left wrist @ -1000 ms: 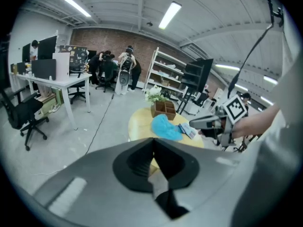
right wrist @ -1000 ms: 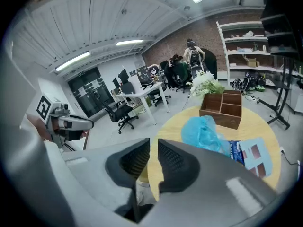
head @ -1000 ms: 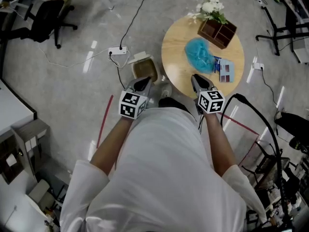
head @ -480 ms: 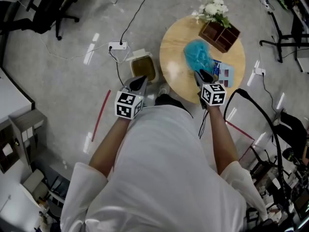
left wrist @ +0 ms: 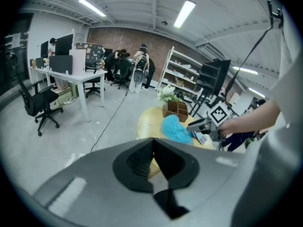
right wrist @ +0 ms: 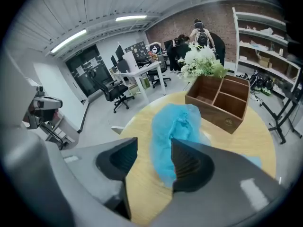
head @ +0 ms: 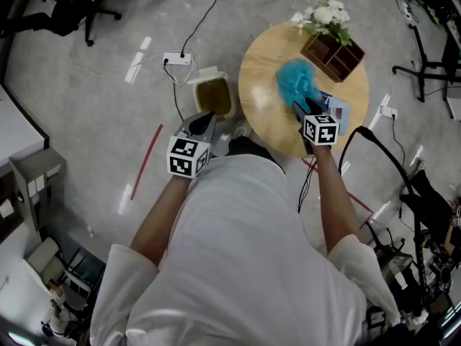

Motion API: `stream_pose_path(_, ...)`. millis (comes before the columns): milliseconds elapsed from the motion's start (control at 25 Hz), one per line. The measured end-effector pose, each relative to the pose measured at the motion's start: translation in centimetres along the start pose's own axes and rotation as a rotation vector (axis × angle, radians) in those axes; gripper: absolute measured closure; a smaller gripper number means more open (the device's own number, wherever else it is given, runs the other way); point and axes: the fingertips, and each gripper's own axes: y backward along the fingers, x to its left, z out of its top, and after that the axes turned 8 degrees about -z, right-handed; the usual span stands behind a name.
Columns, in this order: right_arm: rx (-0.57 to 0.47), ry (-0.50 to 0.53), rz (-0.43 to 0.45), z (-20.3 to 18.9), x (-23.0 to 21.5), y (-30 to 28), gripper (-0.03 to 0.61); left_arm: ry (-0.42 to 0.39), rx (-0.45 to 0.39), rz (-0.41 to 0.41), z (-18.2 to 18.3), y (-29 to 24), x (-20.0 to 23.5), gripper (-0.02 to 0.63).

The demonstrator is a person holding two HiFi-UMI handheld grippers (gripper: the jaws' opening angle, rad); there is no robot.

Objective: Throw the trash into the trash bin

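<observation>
Head view: one round wooden counter [head: 259, 96]; one crumpled blue film trash [head: 294, 80] on it; one open trash bin [head: 215, 96] on the floor beside. Right tongs [head: 297, 108] — farther forward than before — at the trash.
Left gripper view: left tongs [left wrist: 152, 144] closed, empty.
Right gripper view: right tongs just opening — jaws apart, trash between, ungripped.

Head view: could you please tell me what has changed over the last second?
The right tongs moved forward over the round wooden table to the crumpled blue plastic trash, jaws just opening, nothing gripped yet. The shut left tongs, the beige open trash bin and the trash stayed put.
</observation>
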Motion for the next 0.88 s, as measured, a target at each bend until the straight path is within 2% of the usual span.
stream_pose_path(320,0.094,0.057,-0.028,-0.6,-2.4,-3.0,0.296,0.04,0.004,0.032,-0.3,-0.2,0.6,0.611)
stream_pose_path(880,0.18,0.069,-0.071,-1.4,-5.0,-6.6,0.185,0.092,0.012,0.076,-0.9,-0.6,1.9,0.611)
